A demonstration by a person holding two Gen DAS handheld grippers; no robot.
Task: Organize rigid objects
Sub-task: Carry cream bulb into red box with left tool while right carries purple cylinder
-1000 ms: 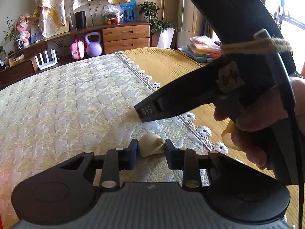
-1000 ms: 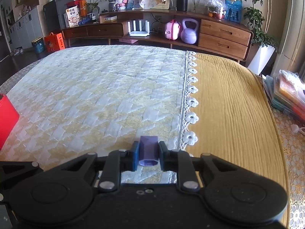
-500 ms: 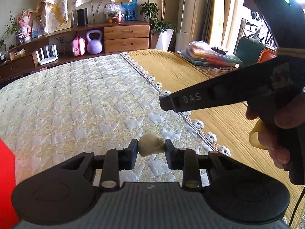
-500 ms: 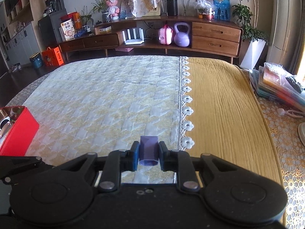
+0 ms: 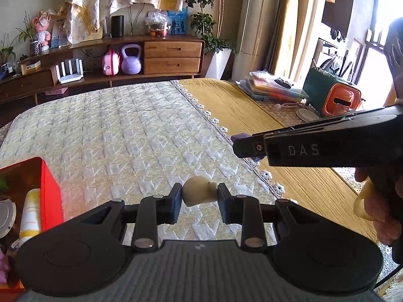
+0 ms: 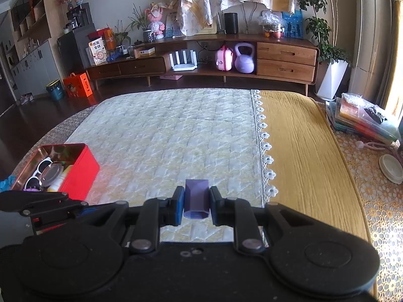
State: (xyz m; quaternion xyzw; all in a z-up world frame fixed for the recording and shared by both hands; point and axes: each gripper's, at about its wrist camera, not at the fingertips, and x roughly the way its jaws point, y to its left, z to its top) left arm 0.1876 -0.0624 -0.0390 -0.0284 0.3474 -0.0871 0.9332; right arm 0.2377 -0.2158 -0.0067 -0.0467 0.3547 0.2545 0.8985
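Both grippers are shown raised above the quilted bed — the left gripper (image 5: pixel 199 198) clamped on a cream knob-shaped piece (image 5: pixel 197 194), the right gripper (image 6: pixel 196 202) on a purple block (image 6: pixel 196 198). The red tin (image 6: pixel 83 167), absent a second earlier, is now in view at left — delivery is judged imminent.

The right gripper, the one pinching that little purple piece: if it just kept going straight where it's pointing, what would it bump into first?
Probably the quilted bedspread. The right gripper, shut on the purple block, points along and slightly down at the bare quilt. The red tin sits well off to the left. Depth is hard to judge.
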